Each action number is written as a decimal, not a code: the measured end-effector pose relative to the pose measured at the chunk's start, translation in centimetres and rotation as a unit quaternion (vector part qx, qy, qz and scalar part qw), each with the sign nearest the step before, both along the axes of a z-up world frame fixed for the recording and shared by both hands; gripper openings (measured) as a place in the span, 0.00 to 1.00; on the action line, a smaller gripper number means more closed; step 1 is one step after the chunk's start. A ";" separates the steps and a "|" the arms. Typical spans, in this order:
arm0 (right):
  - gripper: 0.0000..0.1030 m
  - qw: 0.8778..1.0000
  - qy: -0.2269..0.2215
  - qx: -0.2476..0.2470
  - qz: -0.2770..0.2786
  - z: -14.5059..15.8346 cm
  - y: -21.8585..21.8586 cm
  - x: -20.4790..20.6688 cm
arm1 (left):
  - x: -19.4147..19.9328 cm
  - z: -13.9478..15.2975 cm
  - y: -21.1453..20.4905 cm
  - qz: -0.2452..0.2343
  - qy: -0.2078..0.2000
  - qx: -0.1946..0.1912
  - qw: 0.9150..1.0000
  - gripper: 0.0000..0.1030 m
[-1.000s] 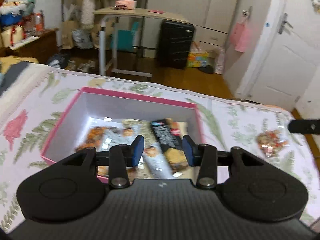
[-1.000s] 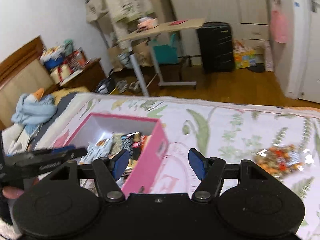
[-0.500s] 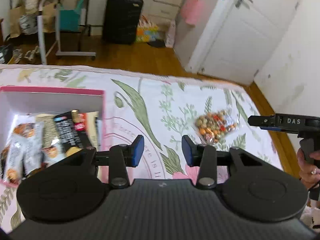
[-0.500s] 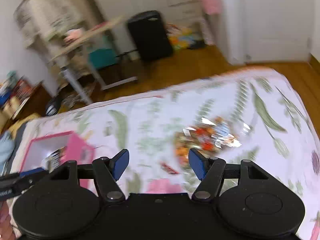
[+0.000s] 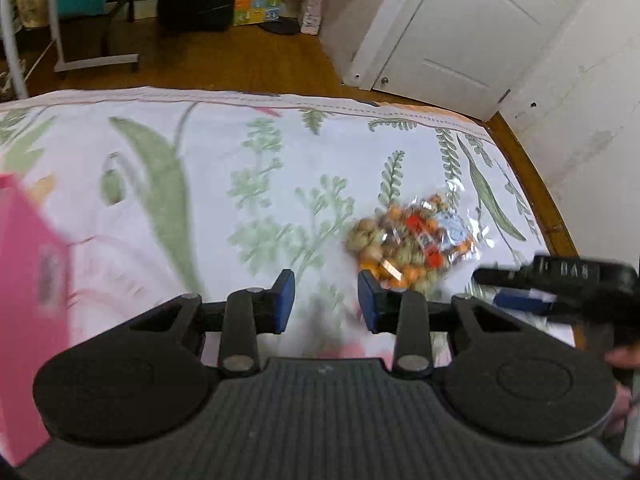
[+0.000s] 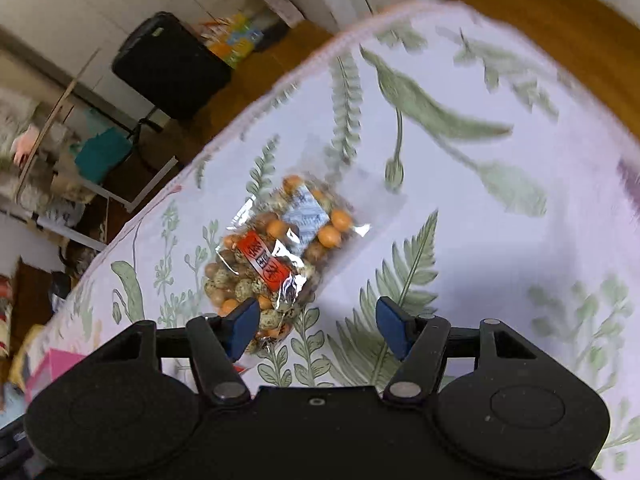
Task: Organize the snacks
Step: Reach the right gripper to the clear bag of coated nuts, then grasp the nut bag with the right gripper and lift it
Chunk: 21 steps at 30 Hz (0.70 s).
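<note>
snack bag (image 6: 276,256): a clear crinkly packet of mixed coated nuts with a red label and a white sachet inside. it lies flat on the bed (image 6: 500,220), on the fern-printed cover, toward the far right corner of the bed in the left wrist view (image 5: 412,240).
right hand-held gripper (image 6: 316,330): spread, jaws closing. the near end of the bag sits by the left pad; nothing is pinched yet.
left hand-held gripper (image 5: 326,300): jaws narrowing with only bedcover between them, nothing held. the bag lies just beyond its right pad.
step in hand: judged to be the reach for the bag by the right hand-held gripper, to carry it to the pink box (image 5: 28,300).
doing it well: the bag is off-centre to the left of the jaws, so shifting left to straddle it should help. a pinch on the flat sealed film at the near end, or across a narrow part, would likely hold better than squeezing the loose nuts, which may slide. the soft cover may bunch into the pads if they press down too low.
edges: the bed's far edge runs close behind the bag, with wooden floor (image 6: 580,12) beyond. a push rather than a lift could nudge it that way.
open room: bare bedcover lies between the bag and the pink box at the left, so the carry looks unobstructed. the two hand-held grippers are near each other on the right, so they may crowd.
</note>
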State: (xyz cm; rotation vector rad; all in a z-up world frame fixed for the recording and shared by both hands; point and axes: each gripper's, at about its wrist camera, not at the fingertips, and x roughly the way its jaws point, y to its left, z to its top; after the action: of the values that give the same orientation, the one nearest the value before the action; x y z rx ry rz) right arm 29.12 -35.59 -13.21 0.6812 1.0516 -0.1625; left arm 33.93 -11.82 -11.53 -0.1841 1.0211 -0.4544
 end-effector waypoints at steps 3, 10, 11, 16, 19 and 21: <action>0.59 1.000 -0.002 0.024 0.002 -1.4 0.1 0.9 | 2.2 -1.4 -2.2 0.003 0.001 -0.008 1.000 0.32; 0.46 1.000 -0.018 0.015 0.019 -2.4 0.7 2.2 | 6.7 -4.2 -3.7 0.046 0.051 -0.067 0.995 0.29; 0.46 1.000 -0.015 0.013 0.014 -2.6 0.5 2.4 | 7.1 -4.4 -4.0 0.047 0.051 -0.067 0.995 0.29; 0.46 0.998 -0.024 0.048 -0.014 -3.3 -1.0 2.6 | 8.1 -5.7 -5.3 0.023 0.070 -0.068 0.995 0.29; 0.47 0.997 -0.032 0.064 -0.027 -3.5 -1.6 2.7 | 8.1 -6.2 -4.8 0.015 0.082 -0.087 0.993 0.29; 0.48 0.996 -0.032 0.074 -0.027 -3.6 -1.8 2.8 | 7.9 -6.6 -4.2 0.005 0.109 -0.107 0.988 0.29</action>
State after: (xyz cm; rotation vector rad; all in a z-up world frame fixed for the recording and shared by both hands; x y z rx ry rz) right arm 31.94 -37.34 -16.83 0.8435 0.9907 -0.1099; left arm 41.88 -16.04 -18.15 -0.4389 1.1834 -0.5439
